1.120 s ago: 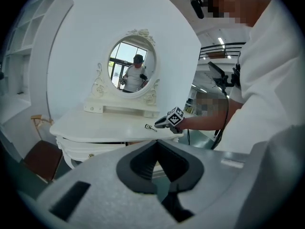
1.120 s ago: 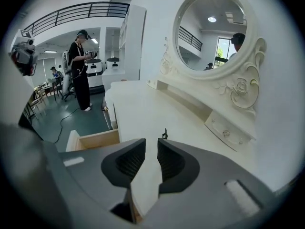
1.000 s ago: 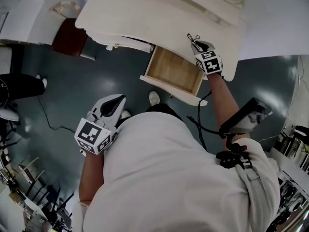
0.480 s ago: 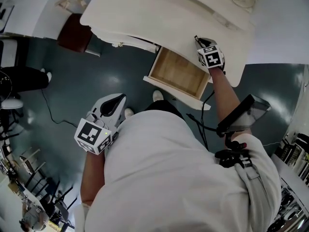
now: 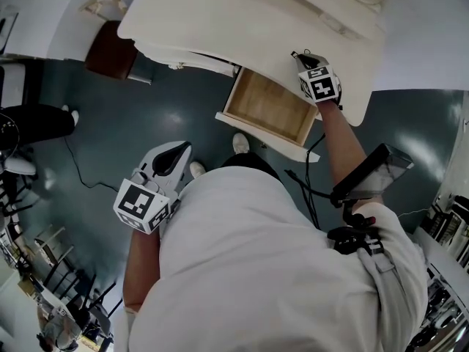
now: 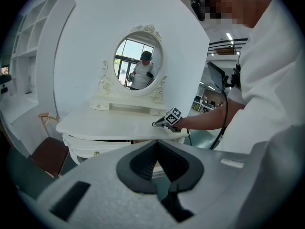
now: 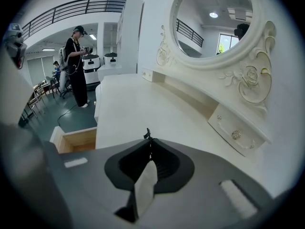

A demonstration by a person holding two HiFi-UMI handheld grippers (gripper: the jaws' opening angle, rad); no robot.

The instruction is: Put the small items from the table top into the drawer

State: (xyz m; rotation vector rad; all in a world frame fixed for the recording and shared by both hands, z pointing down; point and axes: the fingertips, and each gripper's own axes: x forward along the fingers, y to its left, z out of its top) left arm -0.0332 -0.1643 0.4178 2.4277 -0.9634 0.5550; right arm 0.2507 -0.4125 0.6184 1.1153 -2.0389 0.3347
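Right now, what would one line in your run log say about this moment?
right gripper: shut on small black item, over dressing table top | left gripper: shut, empty, held low | drawer: open

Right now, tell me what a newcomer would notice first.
The white dressing table with its ornate oval mirror dominates. Below its top a wooden drawer stands open, and the right gripper, over the table's front edge, is shut on a small black item.

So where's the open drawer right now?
Head view, upper middle: the drawer is pulled out under the table top's front edge, just left of the right claw, which pinches a small black item above the top.
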